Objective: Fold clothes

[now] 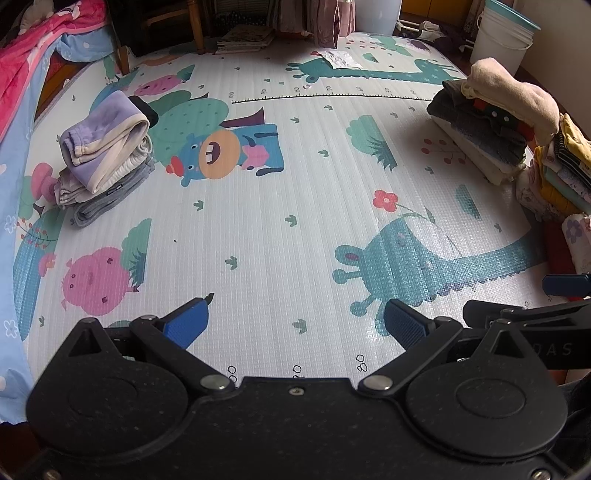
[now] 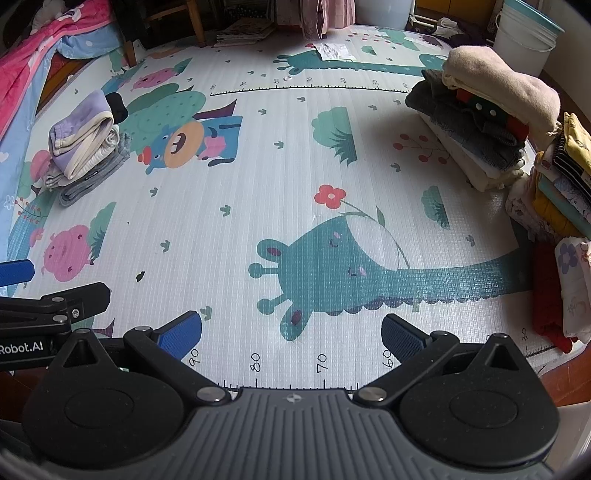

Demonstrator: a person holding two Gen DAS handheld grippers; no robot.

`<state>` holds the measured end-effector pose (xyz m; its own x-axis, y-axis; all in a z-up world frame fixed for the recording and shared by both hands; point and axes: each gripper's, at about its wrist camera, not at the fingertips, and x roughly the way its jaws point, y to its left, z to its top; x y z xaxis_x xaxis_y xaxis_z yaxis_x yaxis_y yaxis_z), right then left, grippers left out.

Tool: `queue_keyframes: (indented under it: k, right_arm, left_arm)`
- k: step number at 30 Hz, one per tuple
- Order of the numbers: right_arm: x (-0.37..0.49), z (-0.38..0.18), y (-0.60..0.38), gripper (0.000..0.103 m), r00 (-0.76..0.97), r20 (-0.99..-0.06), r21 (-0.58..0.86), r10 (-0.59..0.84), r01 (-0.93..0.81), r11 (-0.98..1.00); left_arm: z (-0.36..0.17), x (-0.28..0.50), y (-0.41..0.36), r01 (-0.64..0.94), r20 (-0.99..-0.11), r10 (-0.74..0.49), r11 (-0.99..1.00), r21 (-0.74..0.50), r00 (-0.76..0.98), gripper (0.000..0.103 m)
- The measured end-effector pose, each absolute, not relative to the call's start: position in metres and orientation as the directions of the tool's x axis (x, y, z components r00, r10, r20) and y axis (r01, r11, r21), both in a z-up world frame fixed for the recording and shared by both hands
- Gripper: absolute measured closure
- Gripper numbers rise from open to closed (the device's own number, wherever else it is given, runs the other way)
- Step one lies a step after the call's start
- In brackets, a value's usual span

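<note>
A small stack of folded clothes, purple and cream on top of grey [image 1: 105, 155], lies at the left of the cartoon play mat [image 1: 295, 206]; it also shows in the right wrist view [image 2: 86, 144]. A bigger pile of clothes, cream fleece over dark grey [image 1: 495, 122], sits at the right edge, also in the right wrist view [image 2: 491, 122]. My left gripper [image 1: 295, 325] is open and empty above the mat's near edge. My right gripper [image 2: 291, 334] is open and empty beside it, over the teal dinosaur print.
More folded clothes in yellow, stripes and florals [image 2: 561, 192] are stacked at the far right. A pink and blue quilt [image 1: 33, 59] hangs at the left. A white bucket [image 1: 502, 33], a chair leg [image 1: 197, 26] and a paper scrap [image 1: 338, 59] are at the back.
</note>
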<state>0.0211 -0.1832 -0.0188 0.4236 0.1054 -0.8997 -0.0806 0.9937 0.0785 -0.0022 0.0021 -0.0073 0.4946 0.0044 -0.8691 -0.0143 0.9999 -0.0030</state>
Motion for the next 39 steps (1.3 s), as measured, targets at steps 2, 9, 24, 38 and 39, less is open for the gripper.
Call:
queue_keyframes:
  k: [2,9,24,38,39]
  right_arm:
    - [0.021,-0.019,-0.183,0.000,0.423,-0.900,0.077,0.104,-0.079,0.994]
    - [0.027,-0.016,-0.171,0.000,0.433,-0.893,0.071,0.123,-0.134,0.988]
    - [0.095,0.045,-0.108,0.000,0.483,-0.827,0.152,0.288,-0.302,0.941]
    - [0.212,0.020,-0.058,0.000,0.490,-0.842,-0.005,0.225,-0.425,0.905]
    - [0.219,0.011,-0.056,0.000,0.482,-0.850,-0.015,0.211,-0.423,0.906]
  left_arm:
    - [-0.007,-0.002,0.002,-0.017,-0.870,0.007,1.000,-0.002,0.493,0.001]
    - [-0.003,0.005,0.020,-0.076,-0.870,0.004,0.996,-0.039,0.493,0.000]
    - [0.072,0.058,0.099,-0.342,-0.833,0.118,0.935,-0.090,0.540,0.000]
    - [0.055,0.139,0.266,-0.499,-0.787,0.242,0.861,-0.094,0.567,0.001]
    - [0.047,0.147,0.279,-0.514,-0.794,0.239,0.851,-0.105,0.559,0.002]
